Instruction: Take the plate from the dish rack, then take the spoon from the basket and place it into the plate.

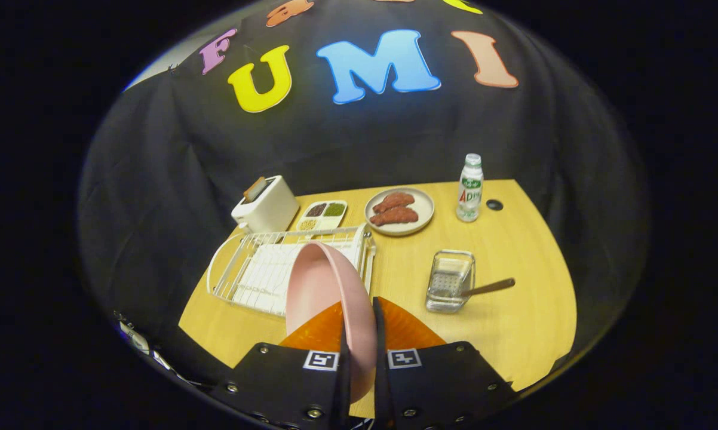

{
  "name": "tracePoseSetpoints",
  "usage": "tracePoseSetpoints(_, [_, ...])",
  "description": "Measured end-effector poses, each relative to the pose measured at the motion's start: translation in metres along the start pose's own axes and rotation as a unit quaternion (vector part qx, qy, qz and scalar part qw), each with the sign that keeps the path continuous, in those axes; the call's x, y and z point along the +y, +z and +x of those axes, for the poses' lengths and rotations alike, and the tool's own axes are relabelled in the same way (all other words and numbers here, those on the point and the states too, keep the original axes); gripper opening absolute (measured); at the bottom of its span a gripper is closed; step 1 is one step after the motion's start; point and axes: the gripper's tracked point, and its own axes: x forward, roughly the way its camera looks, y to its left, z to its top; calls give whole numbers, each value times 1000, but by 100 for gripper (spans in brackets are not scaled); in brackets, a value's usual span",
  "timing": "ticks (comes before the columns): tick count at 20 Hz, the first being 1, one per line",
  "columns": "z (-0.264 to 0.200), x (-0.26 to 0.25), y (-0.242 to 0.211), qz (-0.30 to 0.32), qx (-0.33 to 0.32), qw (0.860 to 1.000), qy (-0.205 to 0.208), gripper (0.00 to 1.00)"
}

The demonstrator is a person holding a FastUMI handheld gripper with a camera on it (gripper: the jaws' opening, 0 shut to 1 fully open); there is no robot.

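A pink plate [329, 286] stands on edge between my fingers, held up above the near edge of the white wire dish rack [257, 269]. My gripper [359, 334] is shut on the plate's rim, one finger on each face. Ahead and to the right of the fingers, a clear mesh basket [450, 280] stands on the wooden table [514, 322]. A brown-handled spoon [484, 289] leans in it, its handle sticking out to the right.
A white toaster [266, 205] sits behind the rack, with a small divided tray [322, 215] beside it. Further back are a plate of reddish food [399, 211] and a small bottle [470, 188]. A dark hole [494, 205] marks the tabletop near the bottle.
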Motion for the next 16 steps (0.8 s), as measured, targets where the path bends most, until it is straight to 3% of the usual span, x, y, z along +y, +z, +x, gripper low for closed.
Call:
tracePoseSetpoints(7, [37,-6,-102,47,63,993,86,15])
tracePoseSetpoints(16, [75,-14,-136,74,104,985,114,17])
